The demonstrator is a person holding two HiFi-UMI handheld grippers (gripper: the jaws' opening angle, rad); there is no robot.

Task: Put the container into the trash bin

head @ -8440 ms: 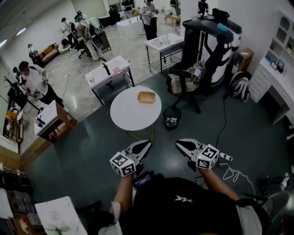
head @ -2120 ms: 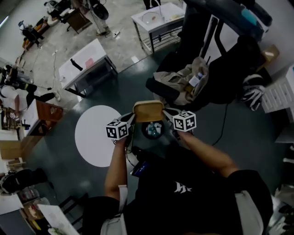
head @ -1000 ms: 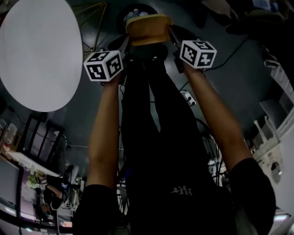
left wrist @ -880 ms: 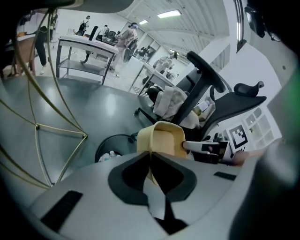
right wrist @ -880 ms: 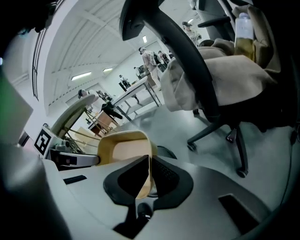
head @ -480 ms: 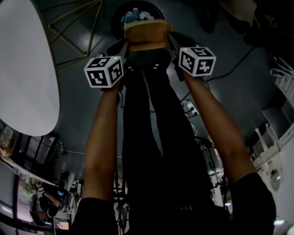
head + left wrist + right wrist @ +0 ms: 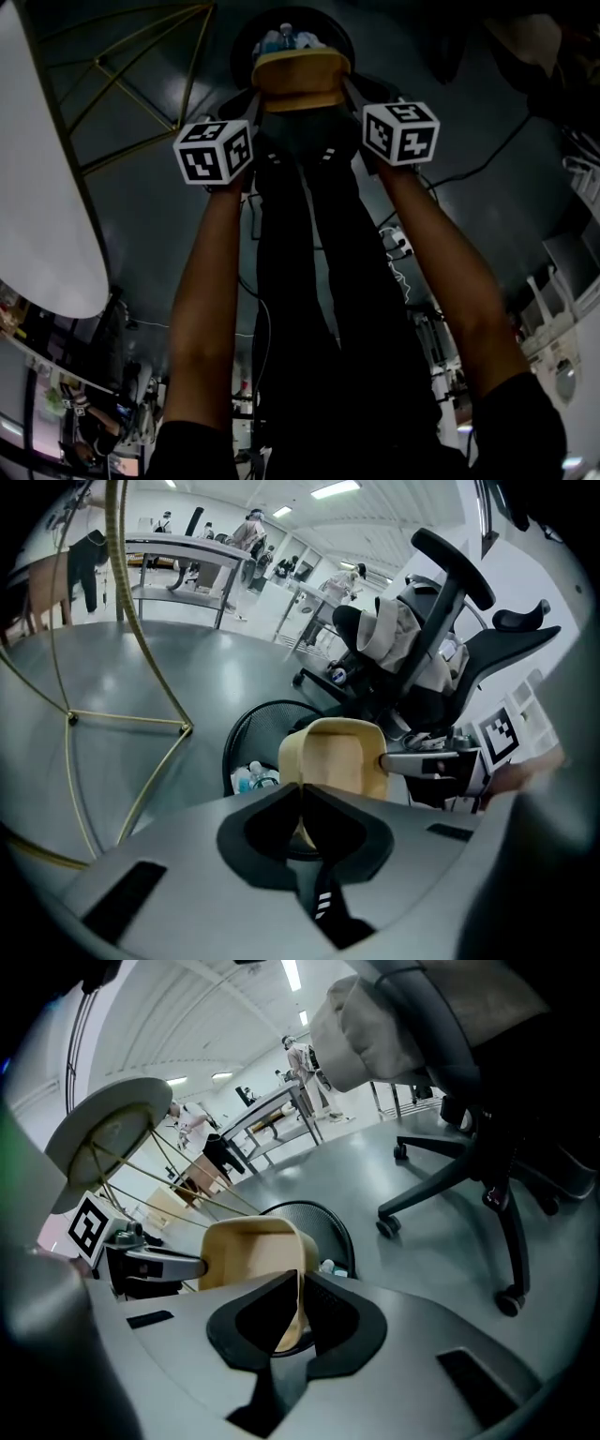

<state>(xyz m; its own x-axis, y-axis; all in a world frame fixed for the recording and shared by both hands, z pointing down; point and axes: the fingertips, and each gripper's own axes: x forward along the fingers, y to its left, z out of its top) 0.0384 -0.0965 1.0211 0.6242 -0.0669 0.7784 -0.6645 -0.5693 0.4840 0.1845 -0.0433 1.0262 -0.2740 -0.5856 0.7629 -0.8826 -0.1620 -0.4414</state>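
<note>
- Looking down in the head view, the container, a shallow tan tub, hangs at twelve o'clock of the picture. The left gripper pinches its nine-o'clock wall and the right gripper its three-o'clock wall. The trash bin, with bottles inside, sits just past the tub at twelve o'clock, and the tub covers part of its mouth. A white table fills the nine-o'clock edge.
- In the left gripper view, the jaws stand narrow, clamped on the tub's thin near wall. The dark mesh bin lies under the tub and out toward its nine o'clock. The other claw grips the far wall at three o'clock.
- In the right gripper view, the jaws are likewise narrow, nipping the tan wall. The bin rim shows behind the tub at two o'clock.
- The step in hand looks like positioning the tub over the bin, with release not yet done. The next move probably calls for centring the tub over the mouth. Both claws should then part together, so the tub does not catch on the rim.
</note>
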